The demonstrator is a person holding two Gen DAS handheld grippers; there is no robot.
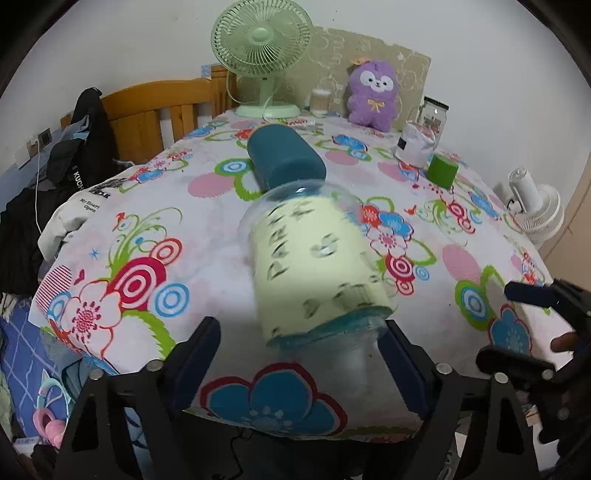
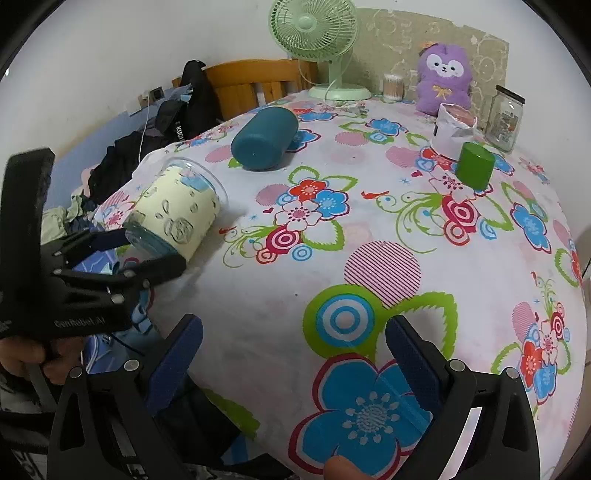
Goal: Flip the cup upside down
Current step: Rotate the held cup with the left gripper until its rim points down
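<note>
The clear plastic cup with a pale yellow printed sleeve [image 1: 317,266] lies on its side on the flowered tablecloth, motion-blurred. One end sits between the spread fingers of my left gripper [image 1: 301,354], which is open; only the right finger [image 1: 402,354] is at the cup. In the right wrist view the same cup [image 2: 177,210] lies at the table's left edge, with the left gripper [image 2: 122,254] at its end. My right gripper [image 2: 293,347] is open and empty over the near part of the table.
A dark teal cylinder [image 2: 264,138] lies on its side behind the cup. A green cup [image 2: 474,166] stands upside down at the right. A white bag [image 2: 454,133], glass jar [image 2: 504,118], purple plush [image 2: 443,79] and green fan [image 2: 314,33] stand at the back.
</note>
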